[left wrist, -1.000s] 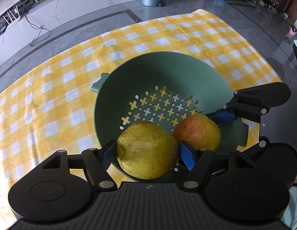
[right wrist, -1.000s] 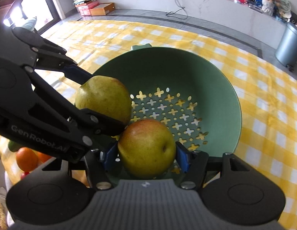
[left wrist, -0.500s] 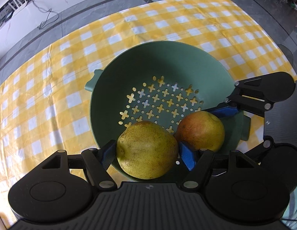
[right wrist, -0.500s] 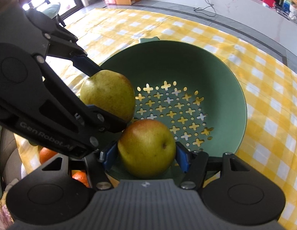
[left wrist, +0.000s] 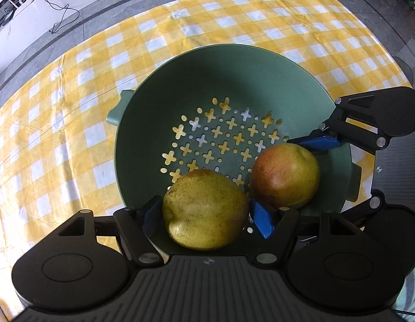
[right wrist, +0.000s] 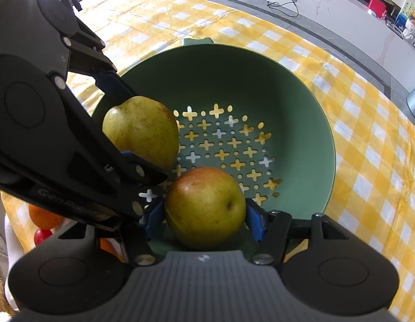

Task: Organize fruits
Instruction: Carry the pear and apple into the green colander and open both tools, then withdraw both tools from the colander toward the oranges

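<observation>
Over the colander: we hold both grippers, pointing steeply down, above the green plastic colander with cross-shaped holes (left wrist: 261,75), which sits on the yellow-and-white checked cloth (left wrist: 73,86).
Left gripper (left wrist: 204,214): its blue pads sit against both sides of the yellow-green speckled pear (left wrist: 206,209); we read it as clamped on that fruit, with the jaws standing wide because the pear is broad.
Right gripper (right wrist: 204,214): gripping the red-blushed yellow pear (right wrist: 206,206), a pad at each flank.
Where the fruit is: both pears are inside the bowl's rim, near its close wall, side by side and almost touching; we cannot tell whether either rests on the perforated floor.
Other fruit: oranges (right wrist: 44,217) and a small red fruit (right wrist: 42,236) lie off the colander at the left edge of the right wrist view.
Step in hand: we judge this the placing stage, both pears brought into the colander and not yet let go.
Next move: lower until each pear is seated, then spread the jaws and lift straight up.
Care: round fruit may roll on the curved floor, and the two grippers are crowded together.
</observation>
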